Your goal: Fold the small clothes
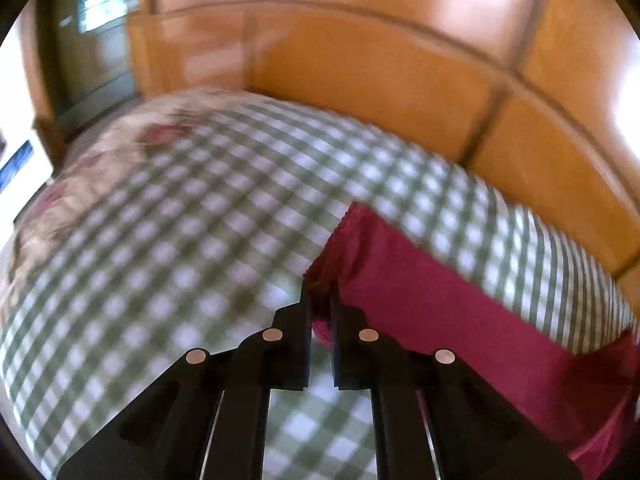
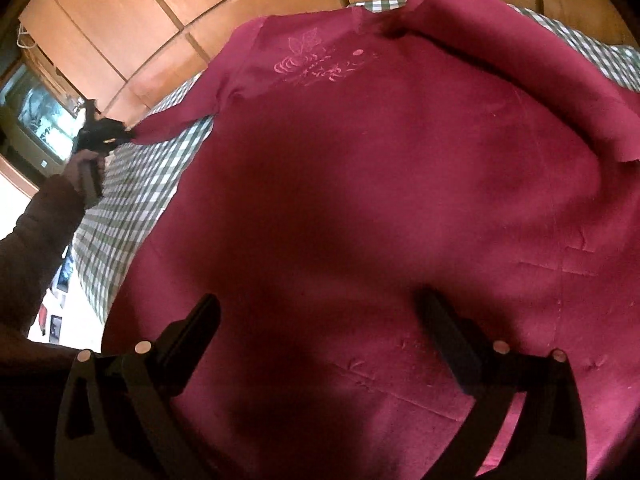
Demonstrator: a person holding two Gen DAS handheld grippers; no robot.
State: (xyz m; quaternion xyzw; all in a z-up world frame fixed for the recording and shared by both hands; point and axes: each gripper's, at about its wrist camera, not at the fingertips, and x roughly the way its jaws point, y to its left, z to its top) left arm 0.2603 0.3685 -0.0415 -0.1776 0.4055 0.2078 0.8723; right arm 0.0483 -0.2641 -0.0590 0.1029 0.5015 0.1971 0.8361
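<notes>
A dark red shirt (image 2: 380, 184) with a pale pink print near its collar lies spread on a green-and-white checked cover (image 2: 120, 216). Its far right side is folded over onto itself. My right gripper (image 2: 320, 308) hovers open over the lower middle of the shirt, nothing between its fingers. My left gripper (image 1: 320, 300) is shut on the tip of the shirt's sleeve (image 1: 420, 280). In the right wrist view that left gripper (image 2: 100, 136), held by a hand in a dark sleeve, pinches the sleeve end out at the left.
The checked cover (image 1: 180, 240) lies over a bed with a floral sheet (image 1: 100, 168) showing at its far left end. An orange wooden headboard or panelled wall (image 1: 380, 80) rises right behind the bed. A glass-fronted cabinet (image 2: 36, 120) stands at the left.
</notes>
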